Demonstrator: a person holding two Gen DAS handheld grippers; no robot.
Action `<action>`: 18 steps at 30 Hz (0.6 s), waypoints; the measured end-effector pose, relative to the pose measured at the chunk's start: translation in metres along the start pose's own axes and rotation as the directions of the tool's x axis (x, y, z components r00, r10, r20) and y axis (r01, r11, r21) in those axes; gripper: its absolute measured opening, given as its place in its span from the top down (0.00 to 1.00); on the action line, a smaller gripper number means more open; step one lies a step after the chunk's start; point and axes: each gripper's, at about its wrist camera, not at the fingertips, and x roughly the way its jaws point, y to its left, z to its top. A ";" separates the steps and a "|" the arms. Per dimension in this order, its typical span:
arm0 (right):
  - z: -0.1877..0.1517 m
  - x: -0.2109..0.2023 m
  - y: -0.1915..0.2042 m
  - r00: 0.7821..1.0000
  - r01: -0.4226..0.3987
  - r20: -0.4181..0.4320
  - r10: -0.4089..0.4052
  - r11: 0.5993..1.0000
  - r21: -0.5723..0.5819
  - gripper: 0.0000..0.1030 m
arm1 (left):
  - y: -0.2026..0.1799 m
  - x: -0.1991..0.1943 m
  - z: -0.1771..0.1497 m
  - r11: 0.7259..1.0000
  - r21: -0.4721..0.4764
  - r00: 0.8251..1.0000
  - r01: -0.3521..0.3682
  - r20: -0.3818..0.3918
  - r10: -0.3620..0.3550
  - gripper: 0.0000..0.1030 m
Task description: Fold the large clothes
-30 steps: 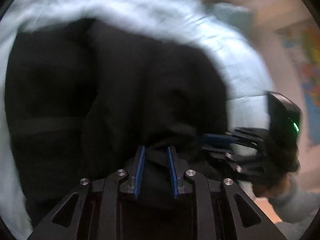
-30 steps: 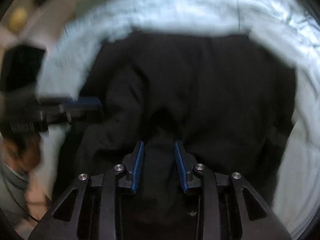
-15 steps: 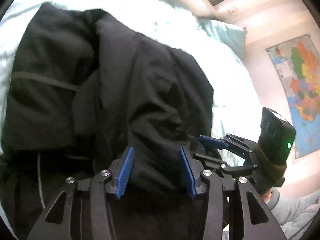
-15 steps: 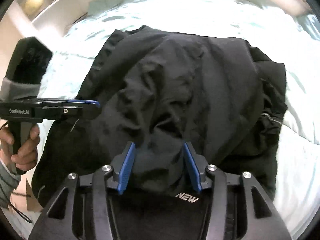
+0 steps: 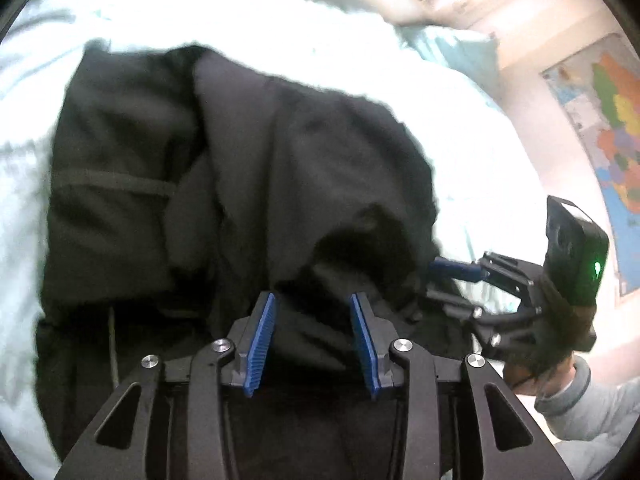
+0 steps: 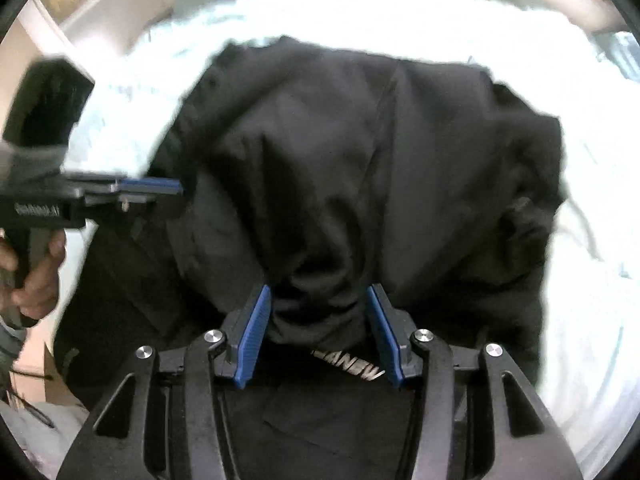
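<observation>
Lying bunched across the pale blue-white bed cover, the black garment is folded over itself, with a thick fold heaped toward the near edge and a flatter layer spread to the left in the left wrist view. The left gripper stands above that near fold with its blue pads set apart; its jaws have just been closing a little, and dark cloth fills the gap between them, though the pads do not seem to press on it. The right gripper is likewise partly open, its jaws having widened a moment back, and a gathered hump of the garment sits between its pads without a clear pinch. White lettering on the cloth shows just near of that hump. Each tool appears in the other's view: the right one at the right edge of the garment, gripped by a hand in a grey sleeve. A coloured map hangs on the far right wall.
</observation>
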 end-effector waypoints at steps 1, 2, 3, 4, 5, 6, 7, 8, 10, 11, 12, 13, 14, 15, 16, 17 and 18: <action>0.011 -0.009 -0.007 0.999 0.006 0.042 -0.007 1.000 0.018 0.48 | -0.002 -0.007 0.004 1.000 -0.001 1.000 0.004 0.021 -0.004 0.59; 0.014 -0.013 -0.013 0.998 0.008 0.060 -0.010 1.000 0.028 0.47 | 0.000 -0.012 0.009 1.000 -0.012 0.999 0.002 0.049 -0.002 0.58; 0.023 -0.011 -0.019 0.997 0.016 0.075 -0.019 0.999 0.042 0.43 | 0.004 -0.012 0.016 0.999 -0.034 0.997 -0.006 0.073 0.008 0.54; 0.032 -0.002 -0.025 0.996 0.047 0.076 -0.051 0.997 0.057 0.42 | 0.015 -0.009 0.017 0.998 -0.059 0.997 -0.021 0.078 0.025 0.52; 0.038 0.012 -0.032 0.994 0.089 0.063 -0.094 0.993 0.078 0.42 | 0.024 -0.001 0.020 0.995 -0.088 0.997 -0.046 0.062 0.052 0.52; 0.037 0.022 -0.035 0.993 0.104 0.042 -0.108 0.990 0.094 0.42 | 0.038 0.014 0.022 0.987 -0.131 0.995 -0.090 0.027 0.095 0.52; 0.036 0.048 -0.048 0.995 0.095 -0.026 -0.092 0.987 0.126 0.42 | 0.047 0.023 0.022 0.982 -0.151 0.993 -0.115 0.005 0.117 0.53; 0.035 0.063 -0.053 0.994 0.088 -0.070 -0.079 0.986 0.145 0.42 | 0.053 0.035 0.021 0.978 -0.170 0.992 -0.124 -0.020 0.123 0.53; 0.027 0.082 -0.064 0.994 0.054 -0.104 -0.035 0.982 0.182 0.42 | 0.060 0.042 0.020 0.977 -0.184 0.994 -0.106 -0.031 0.102 0.53; 0.028 0.081 -0.065 0.995 0.053 -0.097 -0.036 0.982 0.180 0.43 | 0.058 0.036 0.020 0.979 -0.179 0.995 -0.097 -0.022 0.095 0.53; 0.029 0.075 -0.063 0.994 0.058 -0.099 -0.041 0.982 0.180 0.43 | 0.054 0.028 0.021 0.981 -0.170 0.996 -0.094 -0.010 0.094 0.53; 0.029 0.069 -0.062 0.994 0.060 -0.096 -0.042 0.981 0.185 0.43 | 0.055 0.021 0.019 0.982 -0.163 0.995 -0.096 -0.003 0.097 0.53; 0.026 0.060 -0.062 0.995 0.056 -0.086 -0.040 0.979 0.194 0.42 | 0.053 0.014 0.018 0.982 -0.156 0.995 -0.102 0.006 0.104 0.53; 0.022 0.048 -0.063 0.997 0.048 -0.072 -0.034 0.978 0.203 0.42 | 0.055 0.001 0.011 0.983 -0.151 0.994 -0.107 0.013 0.111 0.53; 0.018 0.036 -0.062 0.998 0.038 -0.055 -0.027 0.976 0.214 0.42 | 0.059 -0.009 0.005 0.982 -0.152 0.993 -0.110 0.019 0.114 0.53; 0.016 0.029 -0.060 0.999 0.030 -0.044 -0.021 0.975 0.218 0.42 | 0.055 -0.019 0.001 0.982 -0.153 0.993 -0.113 0.025 0.118 0.53; 0.010 0.018 -0.059 0.999 0.021 -0.031 -0.015 0.974 0.225 0.42 | 0.055 -0.033 -0.006 0.981 -0.157 0.992 -0.114 0.038 0.122 0.53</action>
